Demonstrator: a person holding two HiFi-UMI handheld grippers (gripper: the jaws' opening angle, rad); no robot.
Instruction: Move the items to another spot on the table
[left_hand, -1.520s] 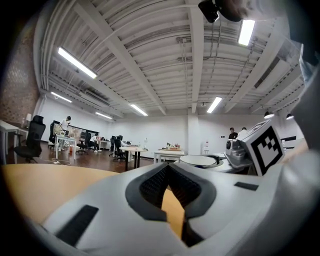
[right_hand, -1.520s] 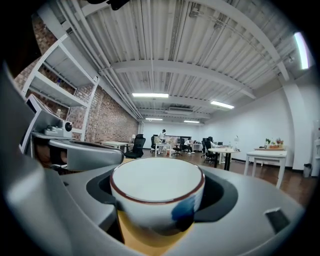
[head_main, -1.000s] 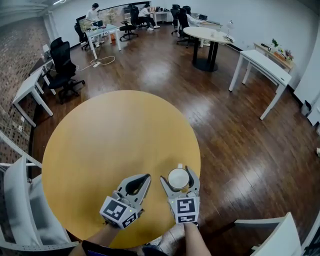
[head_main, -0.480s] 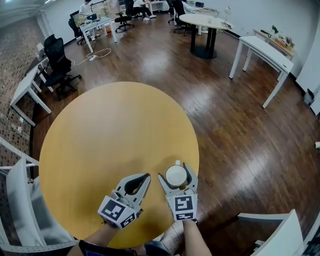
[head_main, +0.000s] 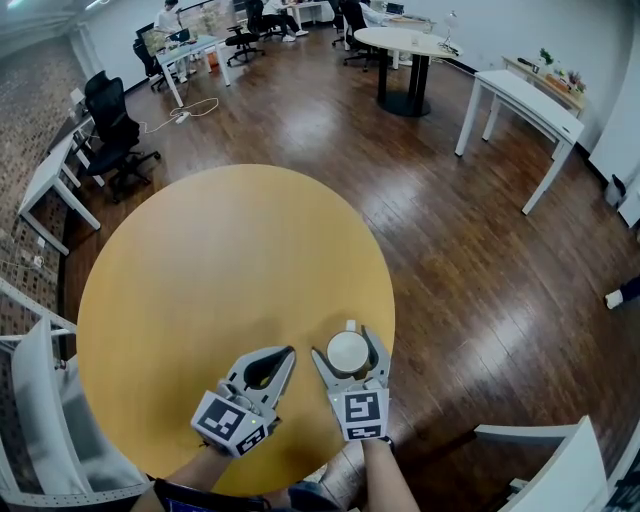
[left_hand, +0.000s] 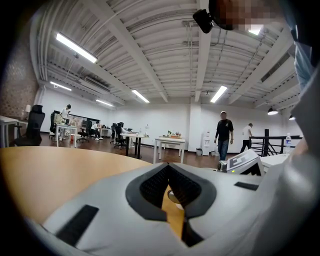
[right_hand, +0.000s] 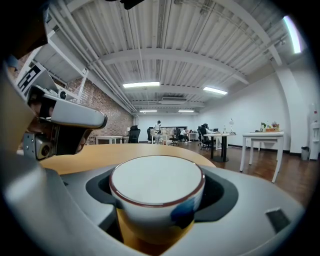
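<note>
Pretty much nothing moved vs second ago: white cup same spot, 5 o'clock edge of round worktop, right claw clamped round it. Left claw pinched together, empty, 6 o'clock. Relocation barely started imo.

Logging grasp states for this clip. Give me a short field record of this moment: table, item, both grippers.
surface: round wooden table
item: white cup with a dark rim, by the table's near right edge
right gripper: fingers closed on the cup's sides
left gripper: fingers together, nothing between them, beside the right gripper
cup resting or lifted: cannot tell
</note>
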